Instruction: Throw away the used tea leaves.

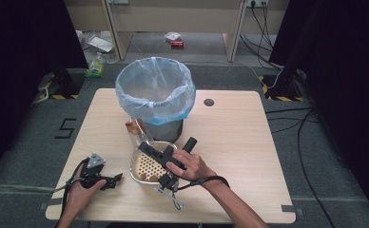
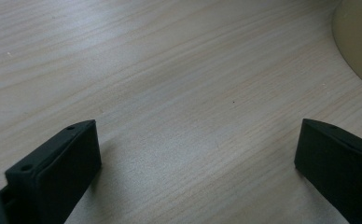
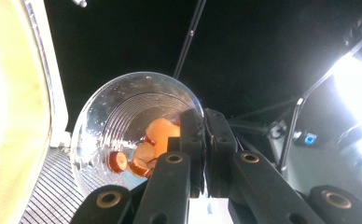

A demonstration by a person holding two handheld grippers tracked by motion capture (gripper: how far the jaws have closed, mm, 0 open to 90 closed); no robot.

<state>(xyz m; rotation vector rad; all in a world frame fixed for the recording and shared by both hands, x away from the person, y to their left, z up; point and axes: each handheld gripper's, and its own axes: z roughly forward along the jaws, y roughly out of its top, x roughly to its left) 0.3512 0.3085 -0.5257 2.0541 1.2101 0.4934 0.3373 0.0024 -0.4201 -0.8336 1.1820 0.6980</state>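
Note:
A clear plastic cup [image 1: 136, 129] lies tilted between the bin and a perforated metal bowl [image 1: 136, 167], over the bowl's far rim. In the right gripper view the cup [image 3: 118, 116] holds orange and red fruit pieces [image 3: 156, 134]. My right gripper [image 3: 203, 140] is shut on the cup's rim, one jaw inside and one outside. In the high view the right gripper [image 1: 144, 148] reaches across the bowl. My left gripper [image 1: 116, 179] rests on the table left of the bowl. Its jaws [image 2: 195, 154] stand wide open over bare wood, with the bowl's edge [image 2: 361, 42] beyond.
A waste bin with a blue liner [image 1: 155, 90] stands at the table's middle back, right behind the cup. A small dark round hole [image 1: 209, 102] marks the table's far side. Cables and litter lie on the floor beyond the table.

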